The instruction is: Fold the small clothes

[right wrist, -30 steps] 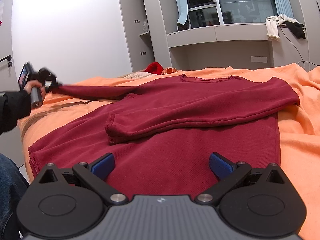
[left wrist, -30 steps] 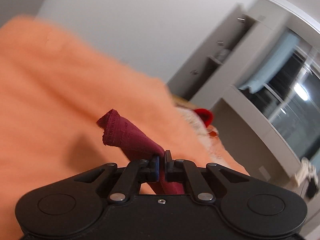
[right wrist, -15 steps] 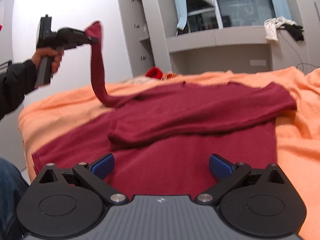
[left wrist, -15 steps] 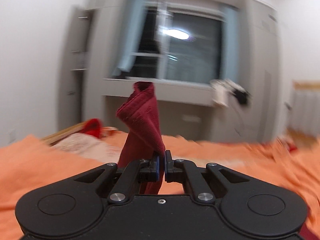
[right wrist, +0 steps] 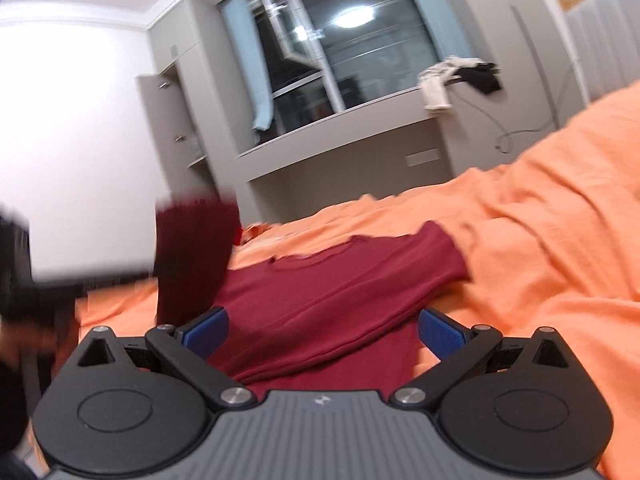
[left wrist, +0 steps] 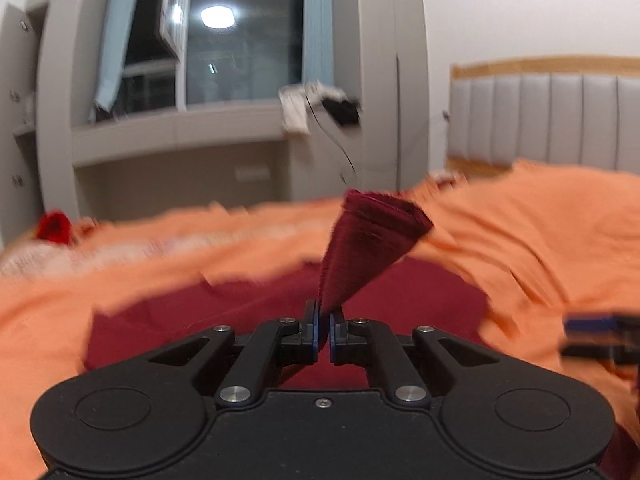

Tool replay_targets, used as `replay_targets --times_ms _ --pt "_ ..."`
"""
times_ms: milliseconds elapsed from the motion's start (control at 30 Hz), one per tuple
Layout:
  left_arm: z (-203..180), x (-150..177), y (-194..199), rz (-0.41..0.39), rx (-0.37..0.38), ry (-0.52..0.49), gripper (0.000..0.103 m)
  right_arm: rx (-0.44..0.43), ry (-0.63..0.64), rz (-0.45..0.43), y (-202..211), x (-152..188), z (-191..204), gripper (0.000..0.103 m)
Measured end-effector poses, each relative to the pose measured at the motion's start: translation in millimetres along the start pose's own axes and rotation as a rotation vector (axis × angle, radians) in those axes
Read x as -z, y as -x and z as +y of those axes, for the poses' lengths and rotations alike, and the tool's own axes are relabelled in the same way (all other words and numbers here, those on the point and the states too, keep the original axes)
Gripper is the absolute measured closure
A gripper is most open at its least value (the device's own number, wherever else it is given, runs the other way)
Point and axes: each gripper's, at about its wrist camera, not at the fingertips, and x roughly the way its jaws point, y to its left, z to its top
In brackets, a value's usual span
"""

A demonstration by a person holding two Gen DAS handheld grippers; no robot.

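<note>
The left gripper (left wrist: 323, 330) has its fingers pinched tight on the sweater's sleeve cuff (left wrist: 376, 236), which should be carried across and laid flat on the maroon sweater (right wrist: 340, 292) spread over the orange bed (right wrist: 540, 240). The right gripper (right wrist: 320, 330), fingers wide apart and empty above the sweater, could pin the fold line.

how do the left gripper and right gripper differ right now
The left gripper is shut on the dark red sweater's sleeve cuff; the right gripper holds nothing. The left gripper's jaws are pinched together, while the right gripper's stand wide apart above the sweater. The left gripper's body is black, the right gripper's grey. Both have blue finger pads.
</note>
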Motion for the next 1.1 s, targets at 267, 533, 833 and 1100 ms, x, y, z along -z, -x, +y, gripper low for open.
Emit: replay_targets --times_ms 267,533,833,1100 --pt "-14.4 59.6 -15.2 0.136 0.05 0.056 0.088 0.053 -0.112 0.025 -7.2 -2.3 -26.4 0.0" --pt "3.9 57.9 19.4 0.122 0.141 0.113 0.047 0.081 -0.096 0.076 -20.2 9.5 -21.5 0.0" --pt "45.1 45.1 41.5 0.056 0.048 0.227 0.014 0.078 0.115 0.13 -44.8 9.5 22.8 0.0" --pt "140.3 48.4 37.1 0.045 -0.287 0.45 0.013 -0.027 0.273 0.217 -64.9 5.7 59.0 0.0"
